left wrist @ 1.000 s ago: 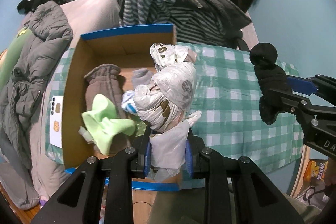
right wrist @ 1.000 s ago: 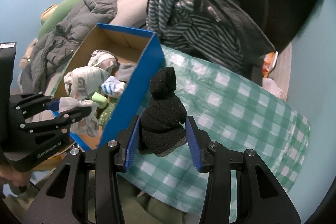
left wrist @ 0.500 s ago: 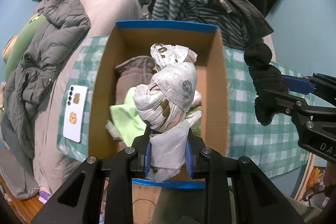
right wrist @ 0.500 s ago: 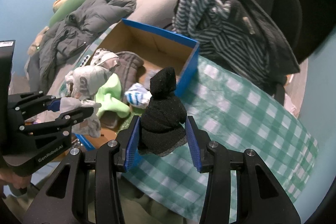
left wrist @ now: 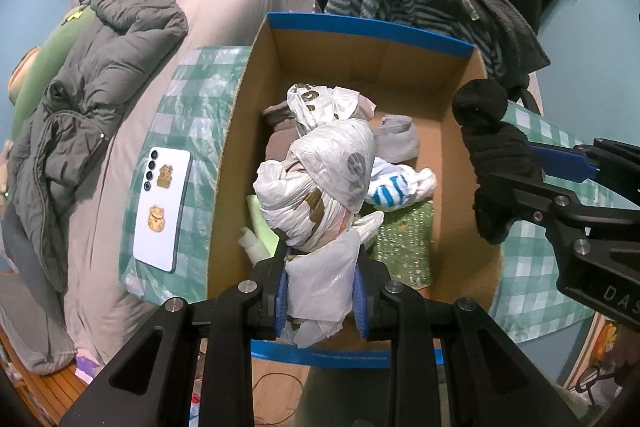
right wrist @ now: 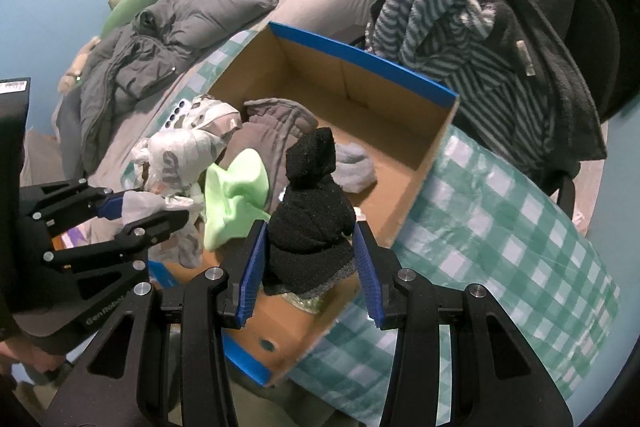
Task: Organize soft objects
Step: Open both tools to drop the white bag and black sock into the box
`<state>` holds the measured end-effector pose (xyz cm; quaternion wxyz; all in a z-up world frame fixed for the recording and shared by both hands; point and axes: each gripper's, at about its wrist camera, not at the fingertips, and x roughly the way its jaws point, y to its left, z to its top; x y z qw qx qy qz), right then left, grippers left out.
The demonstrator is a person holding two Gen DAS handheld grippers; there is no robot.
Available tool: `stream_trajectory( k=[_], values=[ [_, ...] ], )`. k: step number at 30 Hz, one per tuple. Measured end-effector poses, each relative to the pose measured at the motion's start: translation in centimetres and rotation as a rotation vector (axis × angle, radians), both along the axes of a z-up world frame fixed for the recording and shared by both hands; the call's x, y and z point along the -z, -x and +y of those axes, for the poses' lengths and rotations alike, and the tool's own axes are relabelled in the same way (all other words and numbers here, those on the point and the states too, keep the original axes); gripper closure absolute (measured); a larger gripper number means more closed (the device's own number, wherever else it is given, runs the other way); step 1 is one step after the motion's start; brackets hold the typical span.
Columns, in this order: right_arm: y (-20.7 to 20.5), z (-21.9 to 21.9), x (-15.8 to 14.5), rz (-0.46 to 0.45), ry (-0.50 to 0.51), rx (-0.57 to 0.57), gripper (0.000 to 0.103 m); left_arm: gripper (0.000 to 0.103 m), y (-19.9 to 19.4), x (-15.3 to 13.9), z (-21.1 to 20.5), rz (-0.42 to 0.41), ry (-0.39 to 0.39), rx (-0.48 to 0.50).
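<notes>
On the bed (left wrist: 224,11), under a green checked cloth (right wrist: 520,211): an open cardboard box (left wrist: 460,195) with blue-edged rims, long axis running away from both cameras. Beside it on the left, a grey puffer jacket (left wrist: 100,75); behind it, a chair draped with a striped fleece garment (right wrist: 452,23) and a dark robe. Inside the box, from large to small: a brownish-grey garment (right wrist: 276,123), a pale green cloth (right wrist: 236,195), a green sparkly fabric (left wrist: 404,239), a grey sock (right wrist: 354,167), a blue-and-white striped sock (left wrist: 396,183).

Above the box interior, clamped in the left gripper (left wrist: 320,291): a knotted bundle of white plastic bags (left wrist: 324,179), pinched by its loose tail between the blue pads, long axis along the fingers, bulky knotted end pointing away from the camera and down into the box. Over the near right part of the box, gripped by the right gripper (right wrist: 310,263): a rolled black sock (right wrist: 312,207), wide base squeezed between the pads, narrower tip pointing forward along the fingers, long axis likewise in line with them. Left of the box on the cloth, flat and face down: a white phone (left wrist: 162,211) with two gold cat stickers.
</notes>
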<state>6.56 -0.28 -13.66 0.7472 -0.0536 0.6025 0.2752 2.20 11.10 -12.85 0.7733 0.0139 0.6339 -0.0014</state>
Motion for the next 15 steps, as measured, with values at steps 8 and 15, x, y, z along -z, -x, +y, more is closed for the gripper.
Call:
stream_trajectory(
  k=[8, 15],
  values=[
    [-0.9, 1.2, 1.1, 0.029, 0.014, 0.031, 0.059, 0.075, -0.9, 0.7, 0.9, 0.007, 0.002, 0.014],
    [-1.1, 1.5, 0.6, 0.017, 0.026, 0.054, 0.049, 0.058, -1.1, 0.3, 1.2, -0.001, -0.002, 0.019]
  ],
)
